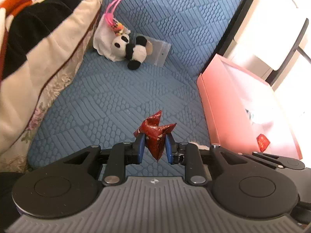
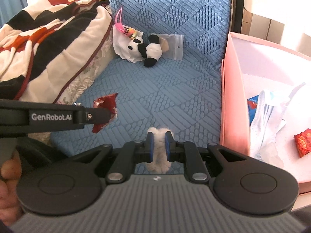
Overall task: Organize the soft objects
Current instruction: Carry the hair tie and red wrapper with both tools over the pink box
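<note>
Red foil packet (image 1: 155, 134) pinched in left claw (image 1: 155, 145), seemingly airborne.

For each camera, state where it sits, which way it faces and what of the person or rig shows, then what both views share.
Left wrist: on the left gripper, angled down at the blue mattress; jaws shut on a red foil packet.
Right wrist: on the right gripper, angled down likewise; jaws shut on a white fluffy piece; a hand shows at left.
Shared: panda plush, pink box, quilt.
</note>
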